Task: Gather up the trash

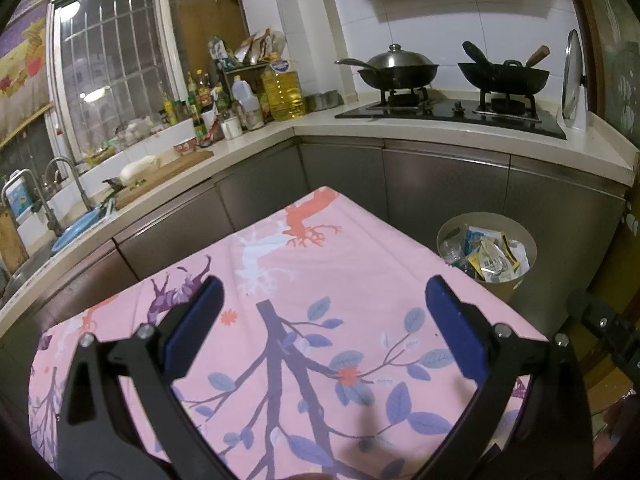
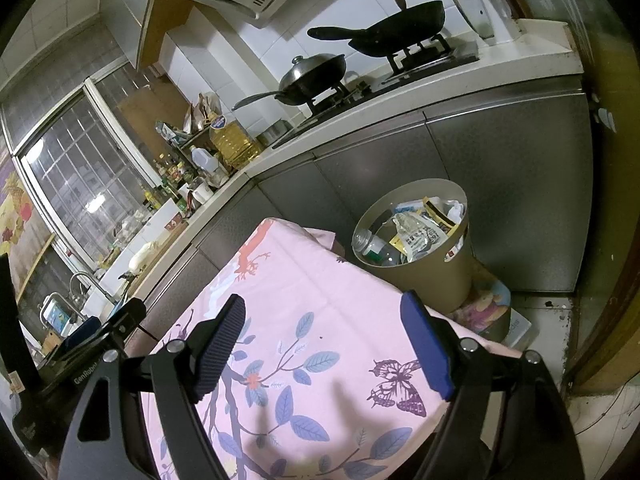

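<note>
Trash bin (image 1: 486, 254) stood right of centre in the left wrist view, full of wrappers, beyond the pink cloth (image 1: 320, 264), left gripper (image 1: 324, 312) spread apart, empty, right wrist view, bin (image 2: 412, 236) at centre right, right gripper (image 2: 324, 336) likewise agape, empty.

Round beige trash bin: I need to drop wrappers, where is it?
The round beige trash bin stands on the floor, right of the pink floral tablecloth, against the grey cabinets.

Bin: I see a round beige trash bin (image 2: 420, 276) standing upright on the floor, beside the desk corner.
Contents: I see wrappers (image 2: 420, 236) and a clear bottle (image 2: 370, 246) inside, nearly full.
</note>
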Demonstrator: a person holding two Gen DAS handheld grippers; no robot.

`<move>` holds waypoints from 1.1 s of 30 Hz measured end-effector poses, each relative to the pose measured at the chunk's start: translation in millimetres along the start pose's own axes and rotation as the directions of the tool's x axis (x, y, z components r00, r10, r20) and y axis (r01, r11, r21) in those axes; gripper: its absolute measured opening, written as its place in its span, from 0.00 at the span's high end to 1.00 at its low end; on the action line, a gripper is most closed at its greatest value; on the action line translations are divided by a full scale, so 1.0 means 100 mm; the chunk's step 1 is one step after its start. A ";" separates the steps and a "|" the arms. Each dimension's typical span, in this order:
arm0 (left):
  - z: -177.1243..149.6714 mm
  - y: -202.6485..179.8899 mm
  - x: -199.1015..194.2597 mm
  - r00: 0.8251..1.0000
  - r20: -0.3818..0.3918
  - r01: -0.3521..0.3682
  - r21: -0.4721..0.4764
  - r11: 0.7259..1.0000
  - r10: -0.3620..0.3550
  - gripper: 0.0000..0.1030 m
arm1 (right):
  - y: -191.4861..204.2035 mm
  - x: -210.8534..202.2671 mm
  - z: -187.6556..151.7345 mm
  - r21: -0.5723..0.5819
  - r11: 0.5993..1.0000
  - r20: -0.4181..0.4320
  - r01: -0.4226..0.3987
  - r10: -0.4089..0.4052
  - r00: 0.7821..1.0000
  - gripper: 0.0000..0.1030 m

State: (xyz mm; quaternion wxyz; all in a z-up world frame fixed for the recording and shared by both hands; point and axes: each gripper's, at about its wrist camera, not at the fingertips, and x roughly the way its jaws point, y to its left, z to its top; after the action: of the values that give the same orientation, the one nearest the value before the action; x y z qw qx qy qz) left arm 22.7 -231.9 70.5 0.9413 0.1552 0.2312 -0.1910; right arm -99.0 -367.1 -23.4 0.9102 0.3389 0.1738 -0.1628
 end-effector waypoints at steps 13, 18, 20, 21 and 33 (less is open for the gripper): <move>-0.03 -0.01 0.00 1.000 -0.005 0.007 -0.002 1.000 -0.007 0.06 | -0.01 0.01 0.00 -0.001 1.000 -0.003 -0.001 0.001 1.000 0.25; -0.02 -0.01 0.00 1.000 -0.005 0.007 -0.003 1.000 -0.007 0.06 | 0.01 0.00 -0.01 0.000 1.000 0.000 0.001 -0.001 1.000 0.25; -0.02 -0.02 0.00 1.000 -0.006 0.008 -0.004 1.000 -0.008 0.06 | 0.01 0.00 -0.01 0.000 1.000 0.000 0.001 -0.001 1.000 0.25; -0.02 -0.01 0.00 1.000 -0.006 0.010 -0.004 1.000 -0.010 0.06 | 0.01 0.00 -0.01 -0.001 1.000 0.000 0.001 -0.001 1.000 0.25; -0.14 -0.06 0.05 0.998 -0.023 0.059 -0.006 0.998 -0.059 0.06 | 0.04 -0.04 0.05 0.002 1.000 0.009 0.010 -0.010 1.000 0.25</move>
State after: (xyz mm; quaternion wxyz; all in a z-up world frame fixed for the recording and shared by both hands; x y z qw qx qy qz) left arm 18.9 -233.3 55.4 0.9329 0.1480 0.2469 -0.2165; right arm -100.2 -366.4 -16.1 0.9097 0.3384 0.1713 -0.1691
